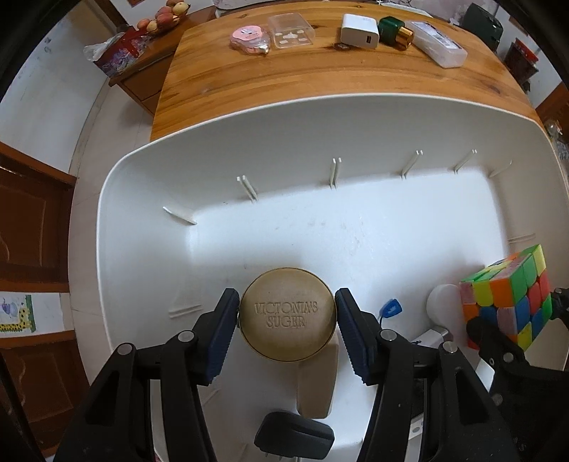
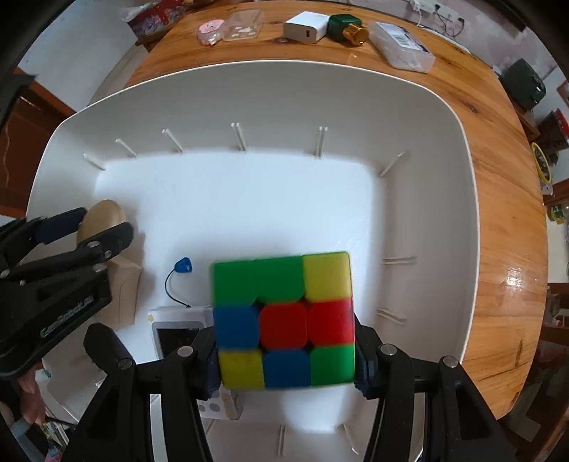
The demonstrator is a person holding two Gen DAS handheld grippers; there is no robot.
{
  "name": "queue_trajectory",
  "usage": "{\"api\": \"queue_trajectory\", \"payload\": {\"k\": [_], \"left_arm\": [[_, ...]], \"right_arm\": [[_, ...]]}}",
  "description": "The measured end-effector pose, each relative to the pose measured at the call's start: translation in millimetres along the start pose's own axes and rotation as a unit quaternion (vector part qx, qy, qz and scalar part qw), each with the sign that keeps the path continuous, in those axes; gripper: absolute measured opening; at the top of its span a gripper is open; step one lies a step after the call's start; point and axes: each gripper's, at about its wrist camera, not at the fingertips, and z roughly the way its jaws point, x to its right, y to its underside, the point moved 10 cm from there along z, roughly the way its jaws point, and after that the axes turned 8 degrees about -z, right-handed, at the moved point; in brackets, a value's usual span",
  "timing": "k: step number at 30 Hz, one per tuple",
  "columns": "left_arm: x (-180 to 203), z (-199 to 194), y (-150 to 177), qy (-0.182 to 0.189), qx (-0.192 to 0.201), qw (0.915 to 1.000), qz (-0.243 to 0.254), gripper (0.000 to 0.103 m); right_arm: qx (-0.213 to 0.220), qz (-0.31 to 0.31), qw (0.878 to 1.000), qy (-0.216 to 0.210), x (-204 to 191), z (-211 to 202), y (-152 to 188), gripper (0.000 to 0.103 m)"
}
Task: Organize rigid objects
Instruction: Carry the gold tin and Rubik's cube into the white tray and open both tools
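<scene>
Left gripper (image 1: 288, 325) pointed down into white bin (image 1: 220, 142), pads pinched on round gold lid (image 1: 288, 316) of beige bottle (image 1: 316, 376), held above bin floor near left wall. Right gripper (image 2: 286, 352) clamped on sides of colour cube (image 2: 284, 320), held over bin middle, toward right wall. White device (image 2: 177, 320) with blue tag (image 2: 183, 264) seen lying on bin floor between both. Charger (image 1: 359, 30), green bottle (image 1: 393, 30), clear boxes (image 1: 290, 30) left at far edge of wooden table (image 1: 249, 81).

A wooden surface (image 1: 320, 74) carries a large white bin (image 1: 320, 117) in the lower frame; along the top lie a pink case (image 1: 248, 38), clear box (image 1: 291, 30), white charger (image 1: 360, 31), green bottle (image 1: 394, 31) and long clear case (image 1: 436, 43).
</scene>
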Motion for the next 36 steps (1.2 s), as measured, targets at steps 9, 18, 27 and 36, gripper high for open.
{"api": "queue_trajectory", "payload": {"k": [9, 18, 27, 36], "left_arm": [[8, 7, 13, 0.018, -0.03, 0.9993, 0.011, 0.075], [4, 1, 17, 0.021, -0.034, 0.9992, 0.005, 0.082], [10, -32, 6, 0.03, -0.01, 0.9995, 0.007, 0.082], [15, -74, -29, 0.043, 0.03, 0.9982, 0.028, 0.082]], "right_arm": [[0.017, -0.024, 1.0, 0.01, -11, -9, -1, 0.07], [0.032, -0.053, 0.998, 0.016, -21, -21, 5, 0.07], [0.052, -0.061, 0.997, 0.021, -16, -49, 5, 0.07], [0.064, -0.048, 0.997, 0.021, 2, -67, -10, 0.07]]}}
